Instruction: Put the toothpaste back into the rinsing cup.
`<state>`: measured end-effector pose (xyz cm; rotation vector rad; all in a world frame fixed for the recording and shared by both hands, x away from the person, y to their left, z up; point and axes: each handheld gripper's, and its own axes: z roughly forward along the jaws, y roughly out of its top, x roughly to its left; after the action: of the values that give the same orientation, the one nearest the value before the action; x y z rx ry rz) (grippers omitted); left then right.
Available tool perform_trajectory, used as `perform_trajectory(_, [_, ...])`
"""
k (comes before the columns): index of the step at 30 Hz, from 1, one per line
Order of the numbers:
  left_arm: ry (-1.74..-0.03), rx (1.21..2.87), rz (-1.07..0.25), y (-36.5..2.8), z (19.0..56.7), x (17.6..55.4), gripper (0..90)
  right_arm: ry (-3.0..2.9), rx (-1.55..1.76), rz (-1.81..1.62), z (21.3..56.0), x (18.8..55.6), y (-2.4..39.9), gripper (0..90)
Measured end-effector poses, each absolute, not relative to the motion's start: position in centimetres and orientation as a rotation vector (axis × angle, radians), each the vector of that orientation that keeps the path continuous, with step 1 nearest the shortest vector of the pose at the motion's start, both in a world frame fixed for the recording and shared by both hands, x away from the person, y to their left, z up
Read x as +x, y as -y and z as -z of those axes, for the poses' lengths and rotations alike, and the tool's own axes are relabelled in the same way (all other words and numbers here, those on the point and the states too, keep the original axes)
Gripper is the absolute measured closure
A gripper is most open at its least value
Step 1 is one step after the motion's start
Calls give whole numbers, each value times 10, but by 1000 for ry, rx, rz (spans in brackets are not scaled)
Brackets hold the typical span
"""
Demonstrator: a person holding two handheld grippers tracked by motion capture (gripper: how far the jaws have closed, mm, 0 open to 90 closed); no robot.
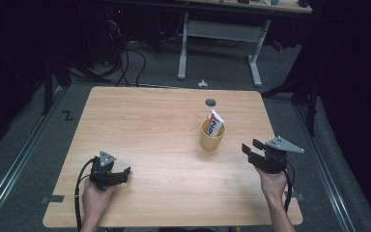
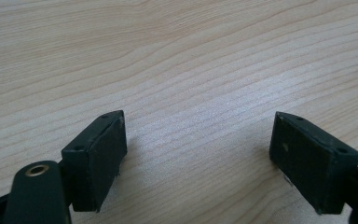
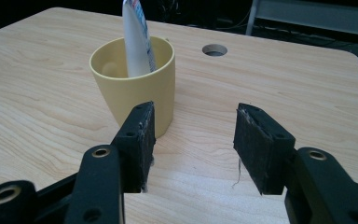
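A yellow cup stands upright right of the table's middle, and a white toothpaste tube leans inside it, sticking out above the rim. In the right gripper view the cup and tube sit just beyond the left jaw. My right gripper hovers to the right of the cup, apart from it, jaws open with nothing between them. My left gripper rests low at the table's front left, open over bare wood.
The wooden table has a round cable hole behind the cup. Beyond the far edge stand a white desk frame and cables on the dark floor. Metal rails run along both sides of the table.
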<state>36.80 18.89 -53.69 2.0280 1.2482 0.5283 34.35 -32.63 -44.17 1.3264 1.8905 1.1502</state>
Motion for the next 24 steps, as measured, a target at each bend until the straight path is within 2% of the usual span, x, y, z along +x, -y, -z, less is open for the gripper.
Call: perform_trajectory(24, [-1248, 2028, -528, -189, 537, 368, 193, -1905, 1373, -1123, 462, 347, 327, 485])
